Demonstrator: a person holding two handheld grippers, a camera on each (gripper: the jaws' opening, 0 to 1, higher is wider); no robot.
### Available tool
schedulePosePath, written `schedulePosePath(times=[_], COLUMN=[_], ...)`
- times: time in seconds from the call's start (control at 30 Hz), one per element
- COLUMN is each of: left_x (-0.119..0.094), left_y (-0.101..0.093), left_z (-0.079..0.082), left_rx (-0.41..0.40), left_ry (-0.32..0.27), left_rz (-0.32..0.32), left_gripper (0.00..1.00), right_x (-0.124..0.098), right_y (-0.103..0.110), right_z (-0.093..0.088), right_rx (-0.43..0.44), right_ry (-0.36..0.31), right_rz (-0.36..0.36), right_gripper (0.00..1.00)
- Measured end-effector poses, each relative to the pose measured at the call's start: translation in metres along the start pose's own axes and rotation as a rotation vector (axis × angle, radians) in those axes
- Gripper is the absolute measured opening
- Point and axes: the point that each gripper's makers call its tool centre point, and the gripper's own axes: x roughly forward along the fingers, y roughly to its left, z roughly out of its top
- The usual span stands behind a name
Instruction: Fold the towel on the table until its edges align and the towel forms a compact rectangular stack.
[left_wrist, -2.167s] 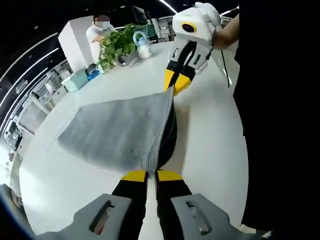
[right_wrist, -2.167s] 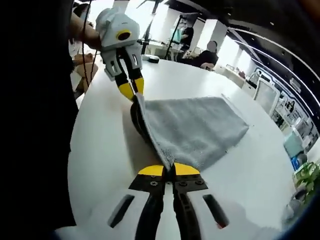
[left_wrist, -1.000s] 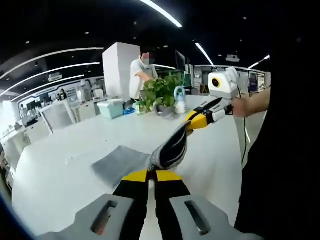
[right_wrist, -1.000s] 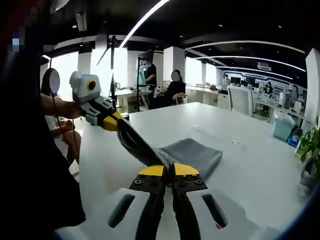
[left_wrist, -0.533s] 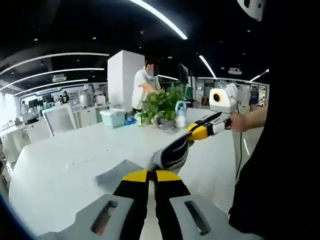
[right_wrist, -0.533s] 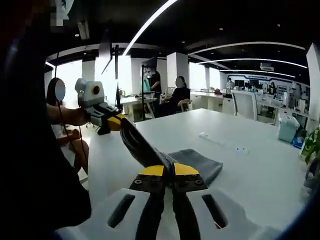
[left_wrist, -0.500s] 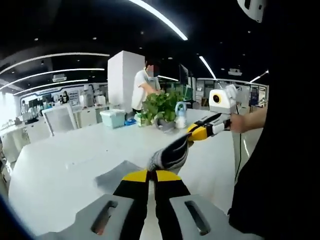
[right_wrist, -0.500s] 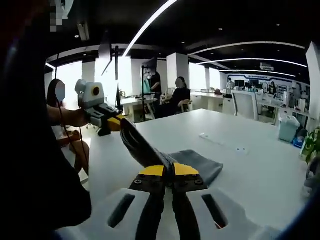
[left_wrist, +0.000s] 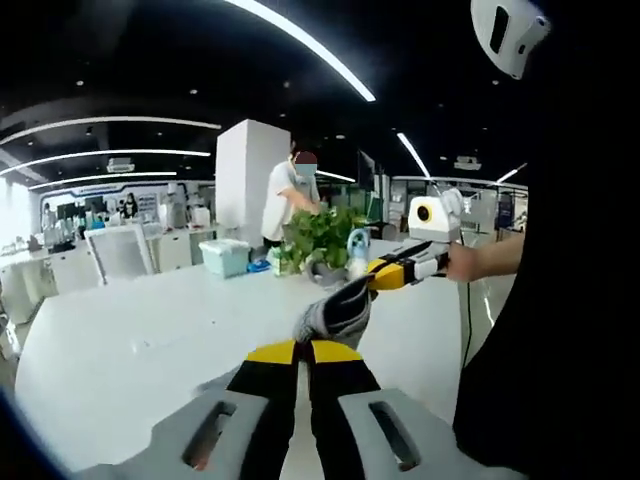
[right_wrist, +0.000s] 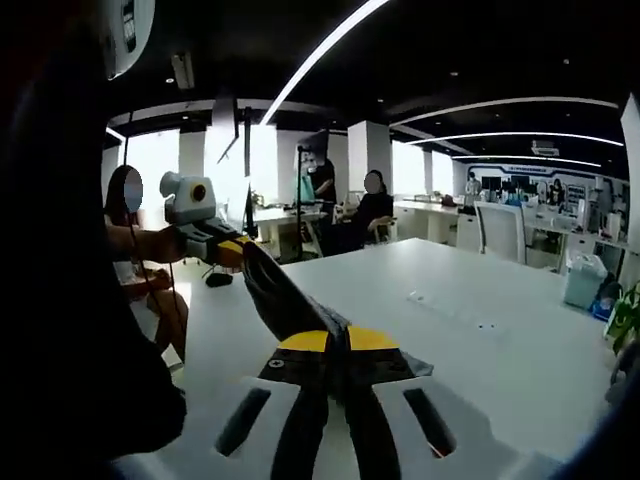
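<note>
Left gripper view: my left gripper (left_wrist: 303, 348) and right gripper (left_wrist: 375, 272) both clamp the grey towel (left_wrist: 335, 310), stretched above the white table (left_wrist: 130, 340).

Table (left_wrist: 130, 340) wide open; plant (left_wrist: 318, 235) & box (left_wrist: 224, 257) at far edge.

left gripper (left_wrist: 305, 349) jaws clamped, right gripper (right_wrist: 336, 342) jaws clamped, both raised, well apart

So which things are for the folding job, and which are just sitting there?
For the job:
- grey towel
- left tongs
- right tongs
- white table

Just sitting there:
- potted plant
- spray bottle
- pale green box
</note>
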Motion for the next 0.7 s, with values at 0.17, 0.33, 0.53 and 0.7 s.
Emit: schedulePosePath(times=[0.17,0.33,0.53,0.7], left_x=[-0.002,-0.006,-0.005,-0.004], left_y=[-0.001,-0.004,-0.007,-0.007], left_z=[0.013,0.023,0.021,0.009], left_rx=[-0.019,-0.05,-0.066,-0.093], left_ry=[-0.042,-0.084,-0.088,-0.066], left_rz=[-0.004,-0.014,-0.022,-0.028], left_gripper=[0.03,0.03,0.03,0.03], right_x=[-0.004,-0.007,-0.008,-0.006], right_y=[0.003,0.006,0.007,0.008], right_z=[0.011,0.02,0.017,0.006], right_rx=[0.007,0.026,0.05,0.084], right_ry=[-0.027,-0.057,-0.059,-0.035], right_rz=[0.008,0.024,0.033,0.051], right_gripper=[0.01,0.01,0.01,0.01])
